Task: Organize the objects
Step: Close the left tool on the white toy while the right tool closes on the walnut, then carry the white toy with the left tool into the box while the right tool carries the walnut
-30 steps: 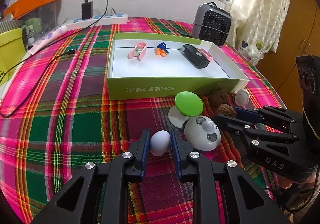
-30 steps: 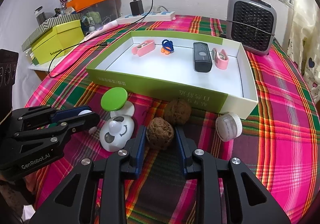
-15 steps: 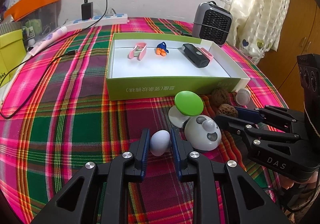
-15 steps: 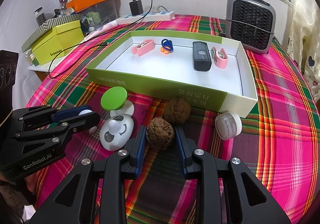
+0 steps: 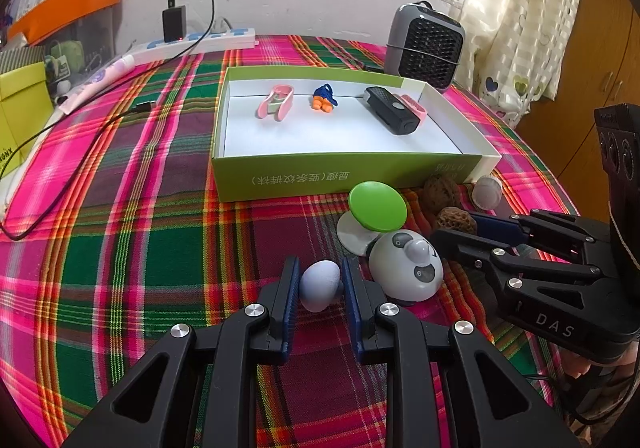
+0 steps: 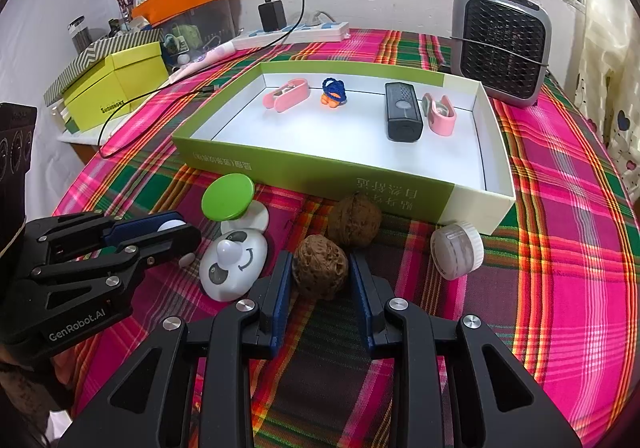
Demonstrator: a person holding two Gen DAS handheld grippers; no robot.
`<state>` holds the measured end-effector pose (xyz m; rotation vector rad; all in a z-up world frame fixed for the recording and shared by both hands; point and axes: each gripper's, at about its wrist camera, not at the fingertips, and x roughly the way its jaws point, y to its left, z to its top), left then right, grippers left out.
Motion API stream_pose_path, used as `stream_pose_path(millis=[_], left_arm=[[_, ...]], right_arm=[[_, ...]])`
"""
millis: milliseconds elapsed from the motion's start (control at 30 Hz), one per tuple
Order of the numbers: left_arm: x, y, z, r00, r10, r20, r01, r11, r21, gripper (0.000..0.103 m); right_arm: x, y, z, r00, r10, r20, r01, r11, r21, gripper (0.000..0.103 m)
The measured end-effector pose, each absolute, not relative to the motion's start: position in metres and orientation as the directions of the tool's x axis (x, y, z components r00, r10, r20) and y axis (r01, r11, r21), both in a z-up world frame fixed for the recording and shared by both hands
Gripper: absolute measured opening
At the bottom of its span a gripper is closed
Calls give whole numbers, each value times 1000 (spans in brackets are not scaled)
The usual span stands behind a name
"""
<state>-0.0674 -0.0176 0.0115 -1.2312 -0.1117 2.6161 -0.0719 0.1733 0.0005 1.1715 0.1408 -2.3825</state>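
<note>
My left gripper is shut on a pale blue egg just above the plaid cloth. My right gripper is shut on a rough brown walnut. A second, smoother walnut lies just beyond it. A white panda toy and a green-topped white disc lie between the grippers. A white round jar lies to the right. The open green box behind holds two pink clips, a blue-orange toy and a black device.
A grey fan heater stands at the back right of the box. A power strip with charger and black cable lies at the back. A yellow box stands at the left edge. The round table drops off at the right.
Both grippers have stayed shut on their objects. The views have barely shifted; nothing else has moved.
</note>
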Motion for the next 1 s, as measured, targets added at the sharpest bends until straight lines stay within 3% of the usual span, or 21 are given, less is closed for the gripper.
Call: stream_pose_path(millis=[1000], left_arm=[[-66, -22, 29, -640, 255, -725, -197, -966, -166, 19]], right_arm=[[-71, 180, 8, -528, -395, -752, 451, -881, 146, 29]])
